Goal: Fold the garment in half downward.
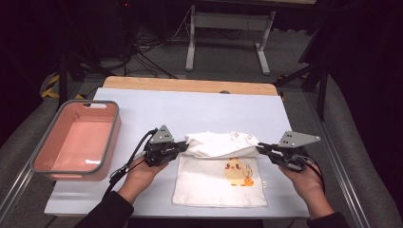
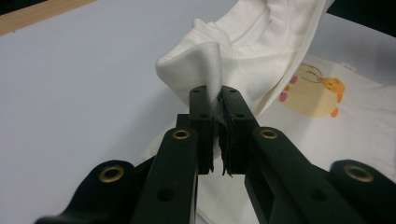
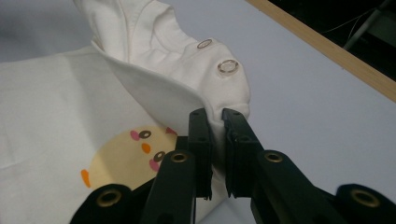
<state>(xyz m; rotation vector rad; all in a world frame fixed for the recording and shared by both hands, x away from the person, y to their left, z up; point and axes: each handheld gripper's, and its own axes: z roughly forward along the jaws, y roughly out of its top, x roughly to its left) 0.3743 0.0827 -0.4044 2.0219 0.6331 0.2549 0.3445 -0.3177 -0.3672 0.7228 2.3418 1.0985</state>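
A dim room surrounds the white table [image 1: 142, 111]. The cream shirt [image 1: 219, 183] lies near its front edge, its folded-over top running left to right between the left gripper [image 1: 183, 146] and right gripper [image 1: 261, 148], each clenched on one end.
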